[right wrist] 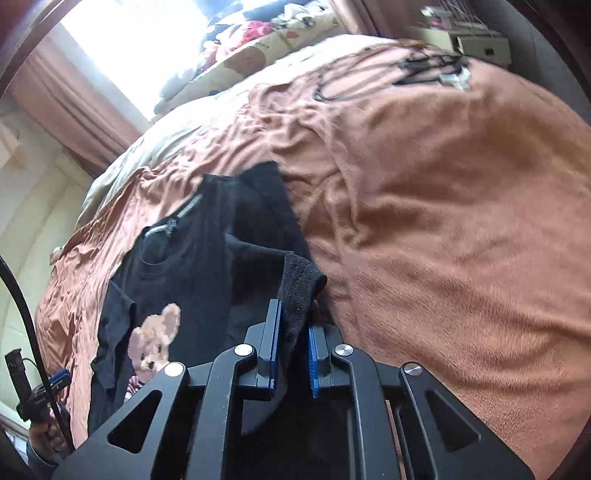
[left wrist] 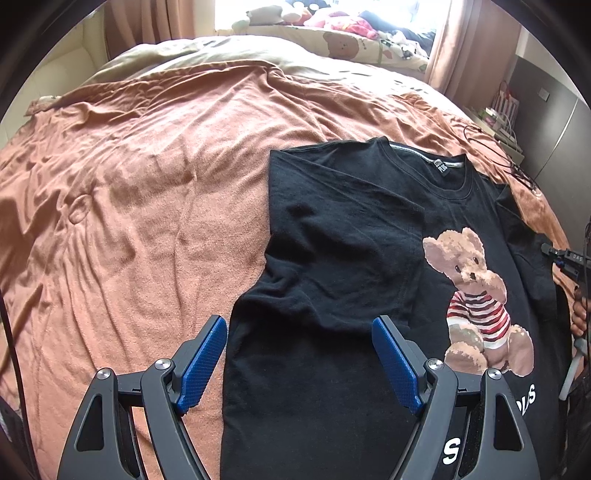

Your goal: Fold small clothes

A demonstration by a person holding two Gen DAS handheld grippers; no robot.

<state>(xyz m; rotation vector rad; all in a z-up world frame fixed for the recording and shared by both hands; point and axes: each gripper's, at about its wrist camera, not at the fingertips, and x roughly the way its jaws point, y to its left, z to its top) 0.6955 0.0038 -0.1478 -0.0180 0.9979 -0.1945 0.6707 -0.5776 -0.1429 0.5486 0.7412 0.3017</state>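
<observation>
A black T-shirt with a teddy-bear print lies on the orange bedspread, its left side folded in over the body. My left gripper is open and empty, its blue pads above the shirt's lower left part. In the right wrist view my right gripper is shut on a fold of the black T-shirt at its right edge and lifts it off the bed. The bear print shows at lower left.
Black cables and a small white device lie on the bedspread at the far right. Pillows and plush toys sit at the head of the bed by the window. A dark cabinet stands at the right.
</observation>
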